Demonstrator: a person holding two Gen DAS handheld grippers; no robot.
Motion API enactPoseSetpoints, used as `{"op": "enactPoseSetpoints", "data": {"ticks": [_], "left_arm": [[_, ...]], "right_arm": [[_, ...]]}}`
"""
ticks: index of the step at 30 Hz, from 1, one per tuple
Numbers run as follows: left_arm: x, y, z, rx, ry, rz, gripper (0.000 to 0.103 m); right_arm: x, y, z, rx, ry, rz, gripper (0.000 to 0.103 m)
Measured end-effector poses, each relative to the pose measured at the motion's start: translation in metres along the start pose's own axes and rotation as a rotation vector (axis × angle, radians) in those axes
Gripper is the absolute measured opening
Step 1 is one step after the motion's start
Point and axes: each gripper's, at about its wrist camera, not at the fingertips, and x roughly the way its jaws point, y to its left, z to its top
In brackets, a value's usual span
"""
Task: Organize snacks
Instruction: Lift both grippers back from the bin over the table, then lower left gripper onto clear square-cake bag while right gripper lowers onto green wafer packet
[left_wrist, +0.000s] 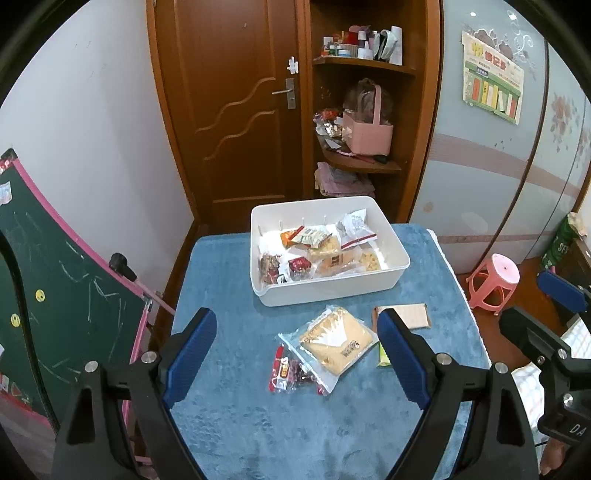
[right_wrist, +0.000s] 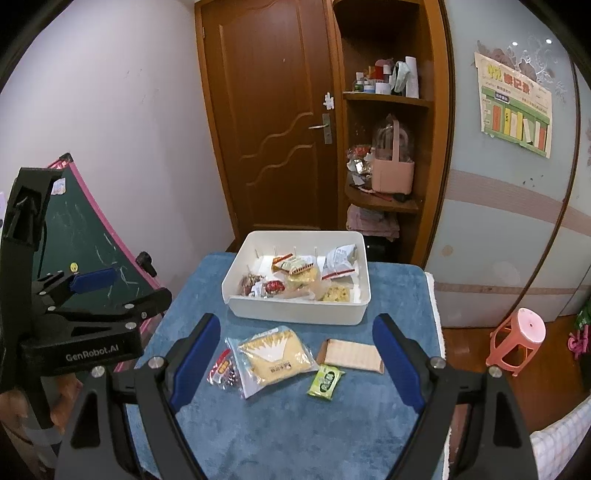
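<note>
The left gripper (left_wrist: 297, 360) stood wide, its blue pads apart and nothing between them; it hung above the blue cloth (left_wrist: 229, 417) of the table. The right gripper (right_wrist: 295, 363) was likewise wide and held nothing.

Below and ahead of the jaws, four snacks lay loose on the cloth:
- a yellow biscuit packet (right_wrist: 275, 356) in clear wrap, at the centre;
- a small red-and-clear packet (right_wrist: 222, 371) touching its left edge;
- a green packet (right_wrist: 325, 380) just beside its lower right corner;
- a flat brown-and-pink bar (right_wrist: 352, 355) to the right, near the green packet.

Beyond these, at the far side of the cloth, stood the white bin (right_wrist: 295, 314), already holding several packets. Behind the table were a wooden door (right_wrist: 273, 122) and corner shelves (right_wrist: 388, 99); a pink stool (right_wrist: 517, 341) stood on the floor at right.
</note>
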Motion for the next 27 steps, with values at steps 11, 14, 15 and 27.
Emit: {"op": "enactPoseSetpoints", "data": {"ticks": [11, 14, 15, 27], "left_arm": [[0.026, 0.003, -0.033, 0.006, 0.068, 0.035, 0.088], [0.038, 0.006, -0.042, 0.000, 0.097, 0.031, 0.088], [0.042, 0.006, -0.045, -0.001, 0.107, 0.033, 0.088], [0.093, 0.017, -0.075, -0.013, 0.218, 0.053, 0.088]], "right_arm": [[0.027, -0.017, -0.032, 0.061, 0.102, 0.018, 0.086], [0.038, -0.022, -0.041, 0.065, 0.132, 0.003, 0.085], [0.040, -0.022, -0.043, 0.065, 0.137, -0.003, 0.085], [0.081, -0.055, -0.087, 0.151, 0.303, -0.018, 0.085]]}}
